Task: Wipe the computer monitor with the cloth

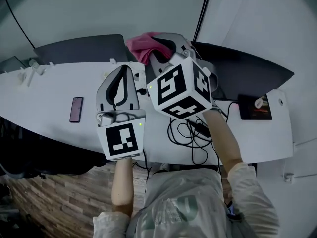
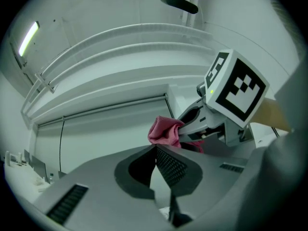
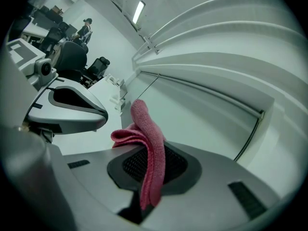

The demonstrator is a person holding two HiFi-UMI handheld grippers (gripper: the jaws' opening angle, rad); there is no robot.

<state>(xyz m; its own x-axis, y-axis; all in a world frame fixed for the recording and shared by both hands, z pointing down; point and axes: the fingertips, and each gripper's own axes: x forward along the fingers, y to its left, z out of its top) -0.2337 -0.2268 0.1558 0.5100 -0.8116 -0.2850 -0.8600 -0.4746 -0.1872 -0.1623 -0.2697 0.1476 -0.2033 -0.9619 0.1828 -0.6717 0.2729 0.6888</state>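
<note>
A pink cloth [image 1: 141,44] hangs folded out of my right gripper [image 1: 157,47], which is shut on it above the back of the white desk [image 1: 54,100]. In the right gripper view the cloth [image 3: 150,153] is pinched between the pads and flops over to the left. Two dark monitors stand at the desk's back: one on the left [image 1: 79,48], one on the right [image 1: 242,66]. The cloth sits over the gap between them. My left gripper [image 1: 124,71] is just left of the right one, shut with nothing held; its pads meet in the left gripper view [image 2: 156,153].
A dark phone [image 1: 76,109] lies on the desk's left part. Tangled black cables [image 1: 190,133] lie near the front edge. A small device with a reddish screen [image 1: 255,107] sits at the right. Small white items [image 1: 29,73] stand far left. White walls rise behind.
</note>
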